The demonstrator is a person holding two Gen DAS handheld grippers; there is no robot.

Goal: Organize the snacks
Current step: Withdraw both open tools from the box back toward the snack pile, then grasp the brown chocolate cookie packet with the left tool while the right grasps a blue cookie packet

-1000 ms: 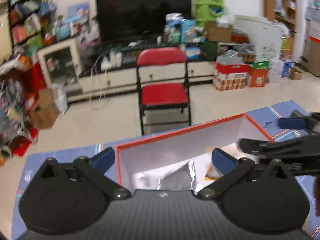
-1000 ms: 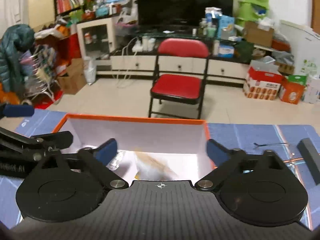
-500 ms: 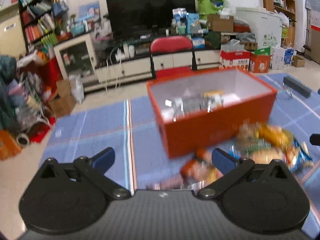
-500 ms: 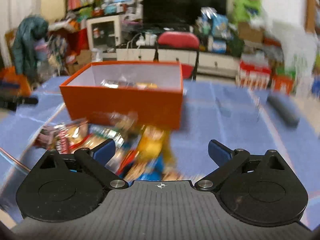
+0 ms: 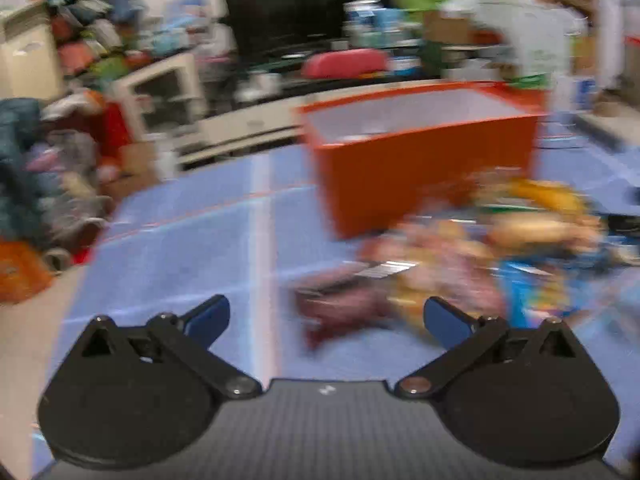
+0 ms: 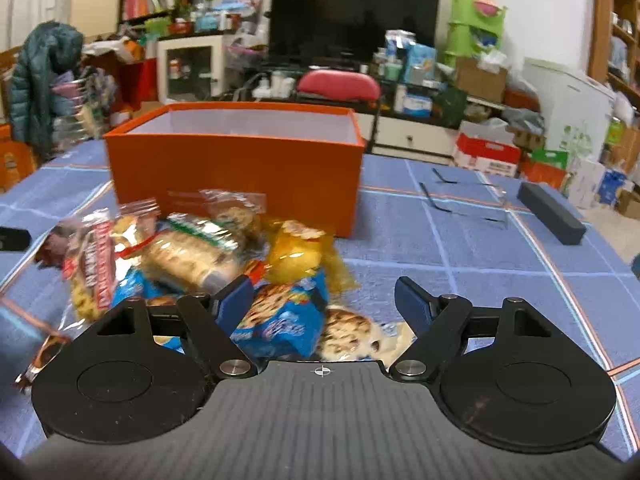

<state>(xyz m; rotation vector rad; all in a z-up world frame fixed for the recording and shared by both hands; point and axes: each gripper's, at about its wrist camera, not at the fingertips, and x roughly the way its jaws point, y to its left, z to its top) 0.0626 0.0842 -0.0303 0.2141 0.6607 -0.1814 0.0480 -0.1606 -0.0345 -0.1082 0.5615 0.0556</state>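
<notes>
Through the left wrist camera, my left gripper has pulled back from over the open orange cardboard box, which a second ago filled the space just under its fingers. Now the box stands ahead and to the right, and the blurred heap of packaged snacks lies just in front of the right finger. The jaws are spread and hold nothing.

Through the right wrist camera, my right gripper has retreated too. Its jaws gape, empty, over a blue chocolate-chip cookie bag directly between the fingers. The box now sits beyond the pile.

I judge the last drop finished and both grippers lined up for the next pick.
</notes>
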